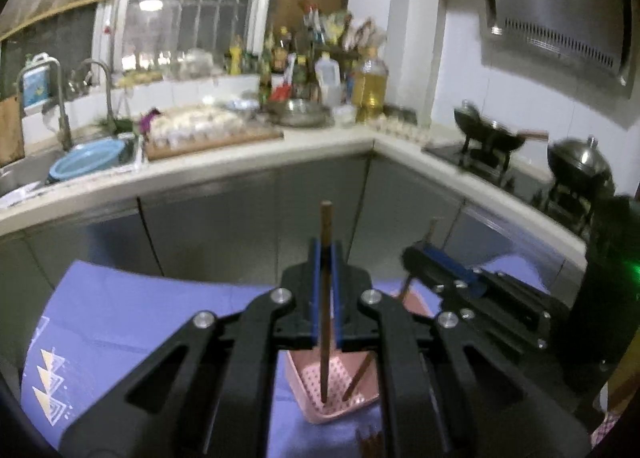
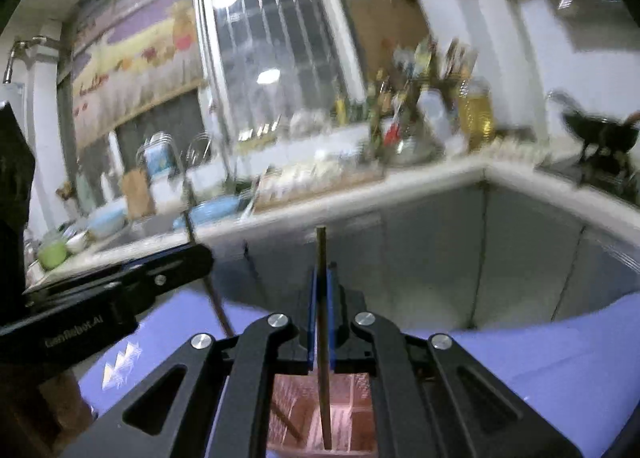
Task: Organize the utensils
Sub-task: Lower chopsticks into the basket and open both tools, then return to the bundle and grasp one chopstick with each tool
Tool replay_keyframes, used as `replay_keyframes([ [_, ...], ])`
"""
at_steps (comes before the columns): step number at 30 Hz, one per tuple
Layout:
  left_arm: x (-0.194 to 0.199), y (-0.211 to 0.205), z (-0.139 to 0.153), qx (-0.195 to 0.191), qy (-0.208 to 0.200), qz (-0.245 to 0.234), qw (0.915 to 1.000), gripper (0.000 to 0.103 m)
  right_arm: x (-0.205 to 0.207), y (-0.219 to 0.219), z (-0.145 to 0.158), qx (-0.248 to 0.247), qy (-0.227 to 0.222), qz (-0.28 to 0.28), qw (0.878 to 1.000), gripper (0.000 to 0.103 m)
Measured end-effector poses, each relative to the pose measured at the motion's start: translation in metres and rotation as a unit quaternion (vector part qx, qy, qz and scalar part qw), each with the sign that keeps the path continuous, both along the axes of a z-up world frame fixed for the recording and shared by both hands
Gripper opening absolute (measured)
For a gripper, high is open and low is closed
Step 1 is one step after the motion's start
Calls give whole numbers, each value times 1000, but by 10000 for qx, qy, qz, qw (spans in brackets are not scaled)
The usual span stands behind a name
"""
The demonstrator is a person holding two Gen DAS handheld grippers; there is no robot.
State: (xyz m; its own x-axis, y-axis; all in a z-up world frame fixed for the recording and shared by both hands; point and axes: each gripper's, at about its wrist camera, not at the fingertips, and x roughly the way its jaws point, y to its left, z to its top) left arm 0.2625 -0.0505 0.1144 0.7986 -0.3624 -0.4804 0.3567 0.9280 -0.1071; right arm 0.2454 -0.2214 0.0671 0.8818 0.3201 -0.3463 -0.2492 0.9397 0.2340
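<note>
Chopsticks upright in both grippers, tips down toward basket

Both views are lit by indoor ceiling lamps, seen as pale round reflections in the barred glass window. Illumination is moderate and slightly dim towards the lower frame. Fisheye distortion bends the white countertop edge and darkens every corner to black. Left wrist view: mild motion blur, with soft glare on the brushed steel range hood at upper right. Right wrist view: heavy blur smears the cluttered bottles at centre right.
</note>
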Motion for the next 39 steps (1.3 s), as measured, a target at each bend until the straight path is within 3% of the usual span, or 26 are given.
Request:
replay_keyframes([
  [4,7,-7,-23,193,352,-16,9992,6,6,4,-14,97,367,170,9991,6],
  [6,7,-8,-28,276,449,33,9986,27,7,3,-16,184,509,195,9983,6],
  [8,1,-4,-26,235,346,143,9990,36,3,1,-16,261,547,154,9980,7],
  [18,-62,29,2,-169,-23,304,9994,37,-41,-1,13,338,305,172,9988,14],
  [21,-91,40,-8,-188,18,224,9996,38,-70,-1,15,472,191,217,9985,38],
  [22,-97,42,-12,-182,57,198,9996,40,-85,-3,11,589,139,222,9979,52],
  [23,-107,45,-22,-174,142,147,9996,41,-98,-4,6,675,114,226,9974,55],
  [27,-140,52,-87,33,799,-109,9967,41,-152,-11,-39,606,438,44,9972,55],
  [29,-152,50,-119,157,1199,-296,9922,41,-179,-17,-84,453,969,-293,9938,37],
  [32,-176,42,-167,280,1715,-685,9824,40,-214,-22,-142,213,1732,-686,9823,22],
  [35,-197,26,-193,472,1877,-1003,9760,39,-242,-18,-170,0,2088,-710,9754,20],
  [39,-204,8,-209,597,2024,-1138,9708,37,-254,-6,-171,-219,2155,-507,9749,20],
])
